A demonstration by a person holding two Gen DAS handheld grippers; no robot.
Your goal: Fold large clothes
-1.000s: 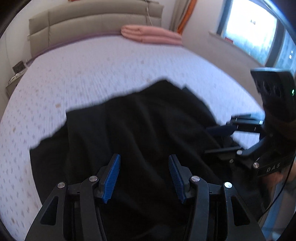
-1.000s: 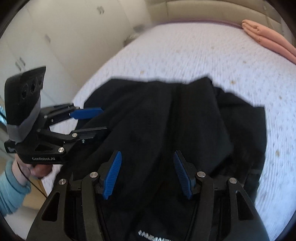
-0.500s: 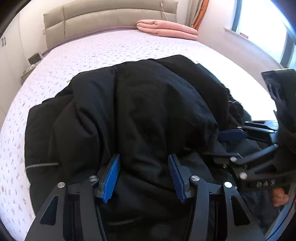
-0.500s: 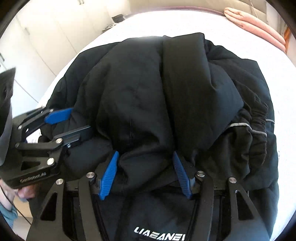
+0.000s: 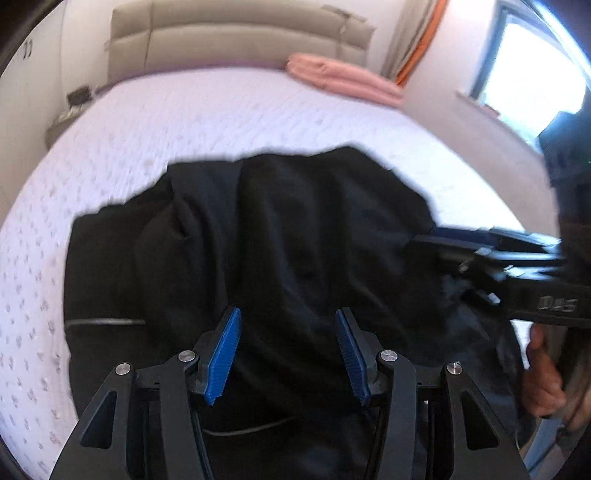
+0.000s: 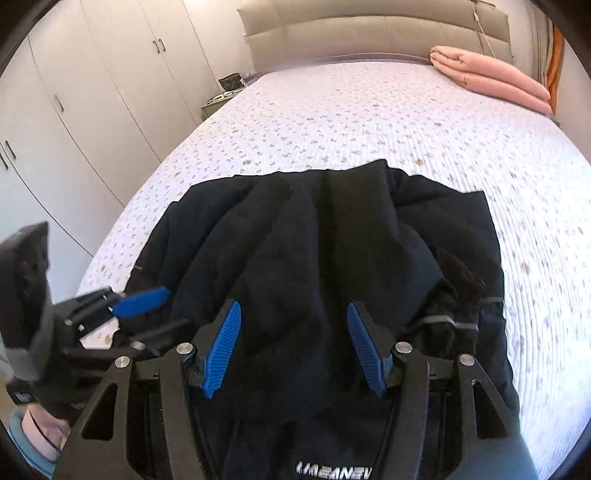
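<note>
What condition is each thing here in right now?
Black jacket: bunched and rumpled on the bed.
Pink blanket: folded, by the headboard.
Wardrobe doors: closed.
Left gripper: open over the jacket.
Right gripper: jaws opening over the jacket.

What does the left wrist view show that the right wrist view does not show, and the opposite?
Only the left wrist view shows the bright window and a bare hand under the right gripper.

Only the right wrist view shows the white wardrobe doors, the white lettering on the jacket, and a light blue cuff.

Both show the black jacket bunched on the bed, the pink folded blanket and the beige headboard.
</note>
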